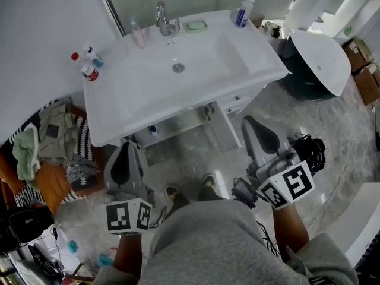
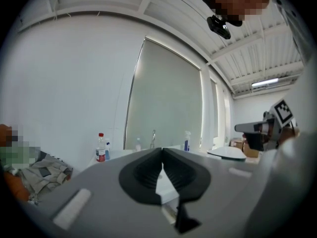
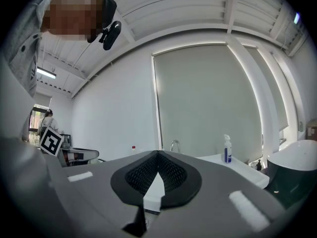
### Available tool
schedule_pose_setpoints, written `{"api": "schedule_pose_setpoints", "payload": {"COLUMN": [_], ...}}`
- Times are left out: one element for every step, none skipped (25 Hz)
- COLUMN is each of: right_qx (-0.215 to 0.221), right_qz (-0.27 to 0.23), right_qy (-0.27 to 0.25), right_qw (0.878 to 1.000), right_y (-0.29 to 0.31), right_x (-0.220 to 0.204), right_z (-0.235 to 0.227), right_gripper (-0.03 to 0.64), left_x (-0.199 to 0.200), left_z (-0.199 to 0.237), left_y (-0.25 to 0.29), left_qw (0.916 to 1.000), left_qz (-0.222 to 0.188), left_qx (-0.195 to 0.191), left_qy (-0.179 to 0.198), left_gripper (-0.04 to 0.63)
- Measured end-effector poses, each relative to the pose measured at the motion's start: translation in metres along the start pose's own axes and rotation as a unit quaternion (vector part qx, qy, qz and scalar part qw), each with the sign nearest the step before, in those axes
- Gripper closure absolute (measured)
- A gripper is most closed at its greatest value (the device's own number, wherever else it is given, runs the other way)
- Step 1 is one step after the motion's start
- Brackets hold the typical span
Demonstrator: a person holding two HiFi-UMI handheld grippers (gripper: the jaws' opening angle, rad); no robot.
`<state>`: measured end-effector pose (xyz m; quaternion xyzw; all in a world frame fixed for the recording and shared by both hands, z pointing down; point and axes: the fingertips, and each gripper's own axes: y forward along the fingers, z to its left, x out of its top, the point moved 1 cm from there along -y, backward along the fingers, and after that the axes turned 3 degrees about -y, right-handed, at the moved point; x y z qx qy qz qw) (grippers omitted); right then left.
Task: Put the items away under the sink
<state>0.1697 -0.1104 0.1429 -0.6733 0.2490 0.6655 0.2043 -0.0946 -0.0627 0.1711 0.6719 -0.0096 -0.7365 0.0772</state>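
left gripper (image 1: 126, 147), right gripper (image 1: 249, 122) — both closed, four bottles (image 1: 89, 70) on one sink (image 1: 261, 70)

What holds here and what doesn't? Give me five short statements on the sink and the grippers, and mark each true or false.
1. The left gripper and the right gripper are both shut with nothing between their jaws. True.
2. A spray bottle with a blue label stands at the back right corner of the sink. True.
3. The red-capped bottle lies in the basin. False: it stands upright on the sink's left end.
4. The cabinet door under the sink is closed. False: it stands open.
5. A green soap dish sits just right of the faucet. True.
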Motion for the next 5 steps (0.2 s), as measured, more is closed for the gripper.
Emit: {"api": "schedule_pose_setpoints", "payload": {"right_qx": [0.001,0.003,0.003,0.004,0.004], "right_qz": [-0.001,-0.002,-0.002,-0.003,-0.003], "right_qy": [-0.001,-0.001,-0.002,-0.002,-0.002], "right_qw": [1.0,1.0,1.0,1.0,1.0], "right_y": [-0.001,-0.003,-0.005,-0.006,-0.008], "right_x": [0.0,0.001,0.001,0.001,0.001], "right_z": [-0.001,-0.003,-0.004,-0.006,-0.008], "right_gripper": [0.617,0.617,0.618,0.617,0.617], "left_x": [0.0,-0.001,-0.002,-0.002,-0.003], "left_z": [-0.003,-0.006,-0.009,-0.013,-0.016], "left_y": [0.0,0.0,0.0,0.0,0.001], "left_qw": [1.0,1.0,1.0,1.0,1.0], "left_qz": [0.0,0.0,0.0,0.001,0.001], "left_qx": [-0.001,-0.001,-0.001,-0.001,-0.002], "left_qy": [0.0,0.001,0.001,0.002,0.002], "left_gripper": [0.583,0.583,0.583,0.583,0.583]}}
